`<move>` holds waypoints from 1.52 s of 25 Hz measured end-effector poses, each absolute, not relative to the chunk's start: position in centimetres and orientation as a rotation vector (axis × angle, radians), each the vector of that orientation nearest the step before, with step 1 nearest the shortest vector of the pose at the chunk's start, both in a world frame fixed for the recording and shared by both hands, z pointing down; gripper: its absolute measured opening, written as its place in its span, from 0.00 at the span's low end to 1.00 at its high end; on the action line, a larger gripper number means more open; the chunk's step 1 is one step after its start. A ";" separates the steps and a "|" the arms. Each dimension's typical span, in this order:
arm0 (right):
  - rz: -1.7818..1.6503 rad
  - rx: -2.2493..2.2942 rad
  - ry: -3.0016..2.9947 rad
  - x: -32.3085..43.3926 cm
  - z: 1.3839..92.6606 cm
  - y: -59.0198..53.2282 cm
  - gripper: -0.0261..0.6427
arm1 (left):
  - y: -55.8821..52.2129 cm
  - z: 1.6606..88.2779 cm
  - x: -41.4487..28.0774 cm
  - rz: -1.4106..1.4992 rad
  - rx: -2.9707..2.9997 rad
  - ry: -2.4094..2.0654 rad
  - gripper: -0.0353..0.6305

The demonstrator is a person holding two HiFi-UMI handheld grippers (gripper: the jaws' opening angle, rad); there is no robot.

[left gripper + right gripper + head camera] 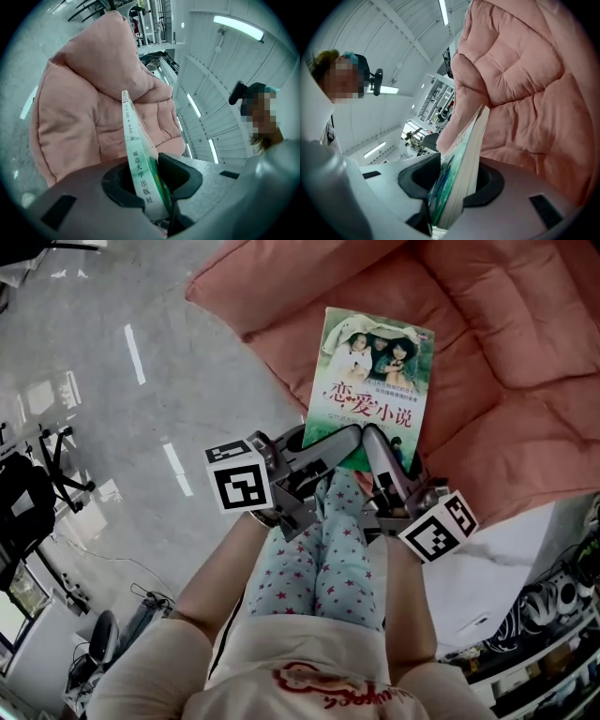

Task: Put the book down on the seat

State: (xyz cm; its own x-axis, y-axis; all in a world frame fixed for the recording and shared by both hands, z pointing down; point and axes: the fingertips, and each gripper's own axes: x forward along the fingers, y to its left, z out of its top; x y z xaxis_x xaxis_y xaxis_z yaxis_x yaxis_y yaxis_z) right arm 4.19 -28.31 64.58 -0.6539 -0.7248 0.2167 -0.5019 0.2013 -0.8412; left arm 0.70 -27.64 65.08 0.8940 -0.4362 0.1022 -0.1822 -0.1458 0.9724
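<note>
A green paperback book (372,379) with a photo cover hangs flat over the front of the pink cushioned seat (511,343). Both grippers hold its near edge. My left gripper (349,432) is shut on the book's near left corner; in the left gripper view the white spine (136,164) stands clamped between the dark pads. My right gripper (371,434) is shut on the same edge just to the right; in the right gripper view the page block (461,178) sits pinched between its pads. The pink seat (84,122) fills the space behind the book, and the same seat (534,93) shows beyond it.
Grey polished floor (122,381) lies left of the seat. A black stand (37,484) is at the far left, cables and gear (553,606) at the lower right. The person's legs in star-print trousers (328,549) are below the grippers.
</note>
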 end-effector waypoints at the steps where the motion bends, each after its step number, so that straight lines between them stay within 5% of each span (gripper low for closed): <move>1: -1.438 -1.177 2.244 4.3 64.9 -28.3 0.24 | -27.6 65.4 0.8 -0.230 1.722 -0.472 0.19; 38: -1.581 -1.305 2.209 5.4 71.0 -27.5 0.27 | -26.8 71.2 1.6 -0.138 1.718 -0.507 0.21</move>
